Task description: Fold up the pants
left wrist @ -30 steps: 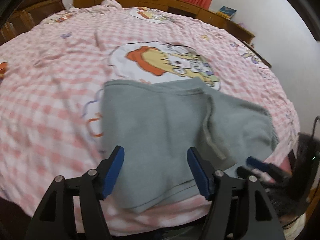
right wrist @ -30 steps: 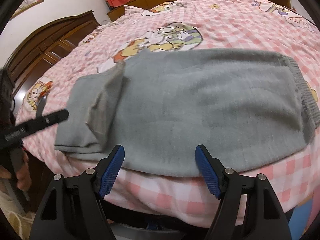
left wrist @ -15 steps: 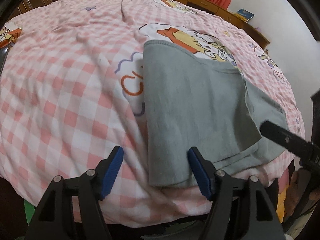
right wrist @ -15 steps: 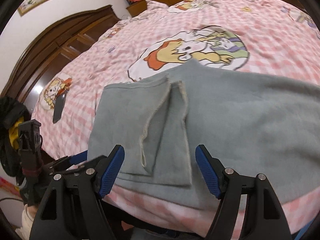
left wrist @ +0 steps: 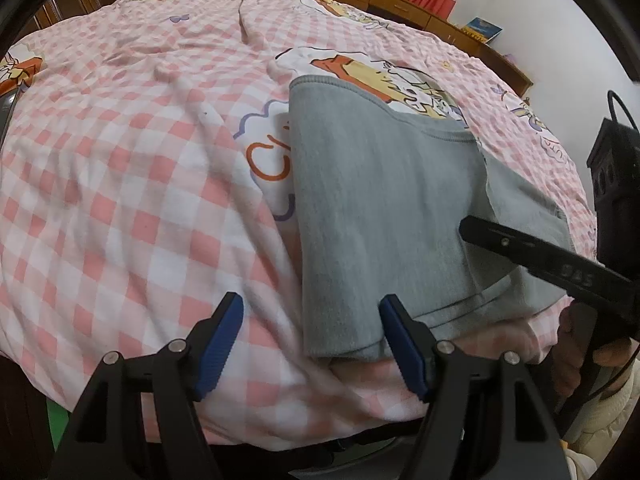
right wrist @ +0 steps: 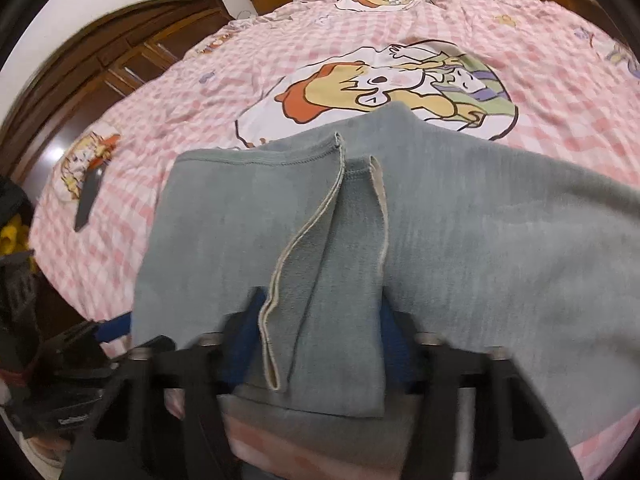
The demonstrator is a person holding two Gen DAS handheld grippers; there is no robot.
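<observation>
The right gripper (right wrist: 320, 344) has just been closing, now pinching the pants (right wrist: 480, 248) at their cuffs; the left gripper (left wrist: 312, 344) gapes wide beside the fold. Next, probably, lift the cuffs across.

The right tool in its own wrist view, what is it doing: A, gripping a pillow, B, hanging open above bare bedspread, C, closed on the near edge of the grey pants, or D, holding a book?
C: the right tool has just closed, its blue pads pinching the near hem of the grey pants on the checked bedspread.
</observation>
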